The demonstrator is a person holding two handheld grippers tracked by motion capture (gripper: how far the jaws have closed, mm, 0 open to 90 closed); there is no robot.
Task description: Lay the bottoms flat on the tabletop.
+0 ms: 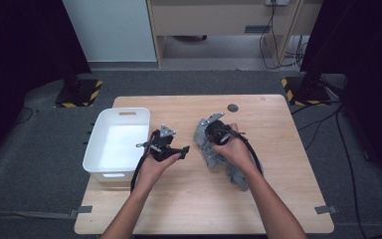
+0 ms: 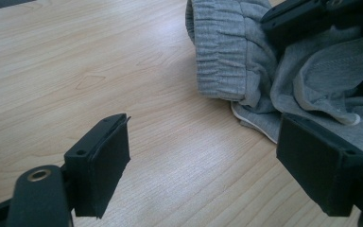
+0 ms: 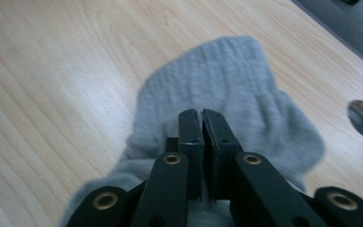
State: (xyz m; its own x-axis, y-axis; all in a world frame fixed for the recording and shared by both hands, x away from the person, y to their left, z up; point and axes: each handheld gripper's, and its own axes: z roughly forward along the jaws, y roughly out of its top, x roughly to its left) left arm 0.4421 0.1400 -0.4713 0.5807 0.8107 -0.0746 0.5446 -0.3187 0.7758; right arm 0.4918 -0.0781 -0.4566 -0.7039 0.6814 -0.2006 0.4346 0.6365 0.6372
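Observation:
A crumpled grey garment with a ribbed waistband lies right of the table's middle. My right gripper hovers over its far end, and in the right gripper view its jaws stand shut, pads together, with the grey cloth below them and none visible between the tips. My left gripper is held just left of the garment, pointing at it. In the left gripper view it is open, pads wide apart over bare wood, and the waistband lies just beyond its right pad.
A white plastic bin stands at the table's left edge, close to my left hand. A round cable hole sits near the far edge. Bare wood stretches along the near side. Stands with striped bases flank the far corners.

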